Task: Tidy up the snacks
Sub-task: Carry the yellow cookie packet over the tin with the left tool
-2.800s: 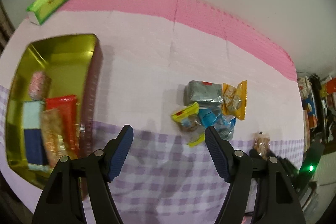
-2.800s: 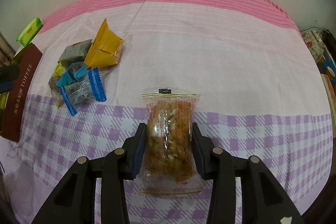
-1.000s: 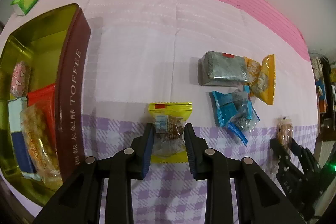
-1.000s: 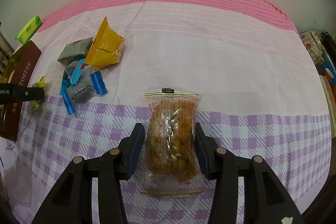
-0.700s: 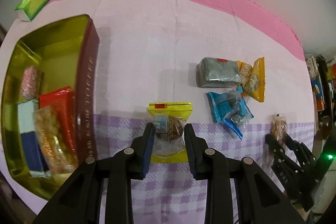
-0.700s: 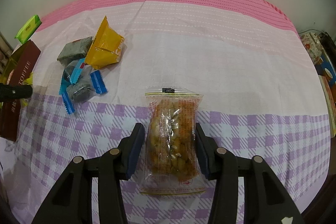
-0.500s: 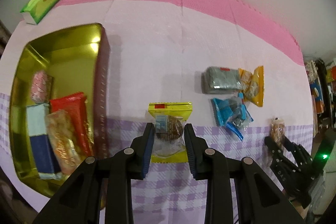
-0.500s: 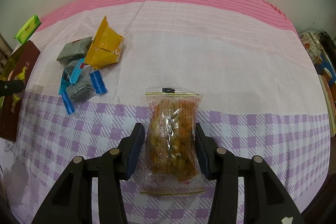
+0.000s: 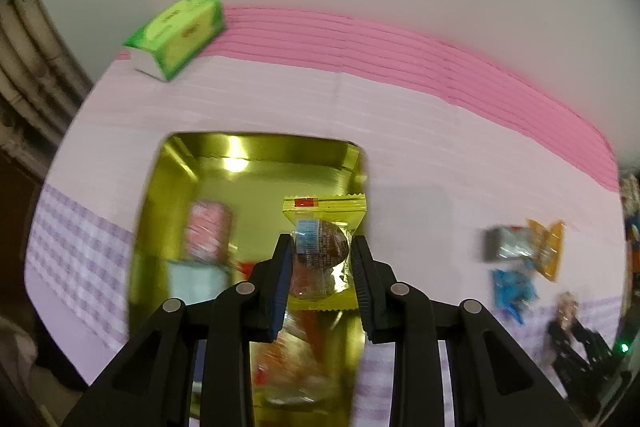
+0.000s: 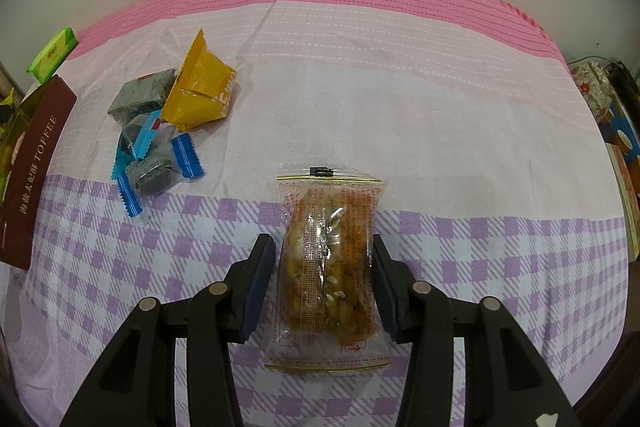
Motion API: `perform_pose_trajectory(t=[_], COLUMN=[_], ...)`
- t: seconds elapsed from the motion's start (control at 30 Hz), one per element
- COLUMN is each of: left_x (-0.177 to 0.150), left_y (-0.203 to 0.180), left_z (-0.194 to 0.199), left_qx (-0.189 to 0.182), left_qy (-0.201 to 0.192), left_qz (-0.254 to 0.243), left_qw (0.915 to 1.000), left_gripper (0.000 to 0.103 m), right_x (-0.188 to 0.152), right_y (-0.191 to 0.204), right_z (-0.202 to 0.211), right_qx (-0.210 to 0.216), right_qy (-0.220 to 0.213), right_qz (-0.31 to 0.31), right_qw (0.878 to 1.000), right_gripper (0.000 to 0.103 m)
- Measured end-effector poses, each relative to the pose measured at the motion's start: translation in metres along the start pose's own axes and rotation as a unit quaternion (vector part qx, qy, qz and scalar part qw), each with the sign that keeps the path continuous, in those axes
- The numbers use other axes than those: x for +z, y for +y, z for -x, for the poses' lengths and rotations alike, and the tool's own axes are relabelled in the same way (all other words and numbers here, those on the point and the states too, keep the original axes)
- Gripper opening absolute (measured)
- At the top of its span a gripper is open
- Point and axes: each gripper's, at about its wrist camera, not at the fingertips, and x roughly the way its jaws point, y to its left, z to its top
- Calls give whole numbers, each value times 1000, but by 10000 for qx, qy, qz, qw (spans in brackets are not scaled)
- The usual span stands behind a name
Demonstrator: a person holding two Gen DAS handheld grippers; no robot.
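My left gripper (image 9: pixel 321 241) is shut on a yellow-wrapped snack (image 9: pixel 324 211) with a dark round sweet inside. It hangs over the open gold tin (image 9: pixel 256 147), near the tin's right side. The tin holds a pink packet (image 9: pixel 208 235), a pale blue box (image 9: pixel 196 279) and blurred red and orange packets (image 9: pixel 296 367). My right gripper (image 10: pixel 322 241) is shut on a clear packet of peanut brittle (image 10: pixel 330 255) low over the checked cloth. The packet fills the gap between the fingers.
A loose pile lies left of the right gripper: a grey packet (image 10: pixel 142 99), an orange-yellow packet (image 10: pixel 200 95) and blue-ended packets (image 10: pixel 154 163). The tin's brown side (image 10: pixel 36 163) reads TOFFEE. A green box (image 9: pixel 178 35) sits at the far left corner. Clutter stands beyond the right edge.
My left gripper has carried the yellow snack up and to the left, from over the checked cloth to above the gold tin. The right gripper and its packet have not moved.
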Motion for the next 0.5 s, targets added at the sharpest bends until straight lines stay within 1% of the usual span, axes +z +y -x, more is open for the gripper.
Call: perform_pose_trajectory(t=[0.03, 0.2, 0.33, 0.5], left_x=[4, 18, 21, 22], left_y=[7, 27, 31, 29], left_z=[-2, -17, -41, -62], left_qx=[119, 433, 407, 391], left_qy=[-21, -57, 140, 338], left_qz=[-5, 9, -92, -240], left_qw=[9999, 9990, 9990, 9984], left_gripper=[30, 30, 30, 30], right_x=[0, -1, 0, 0], right_y=[0, -1, 0, 0], right_z=[0, 0, 0, 0], right_qx=[-2, -10, -7, -8], right_qy=[-4, -1, -3, -4], right_qz=[-4, -8, -1, -10], right_qw=[10000, 10000, 10000, 10000], right_gripper=[44, 44, 44, 45])
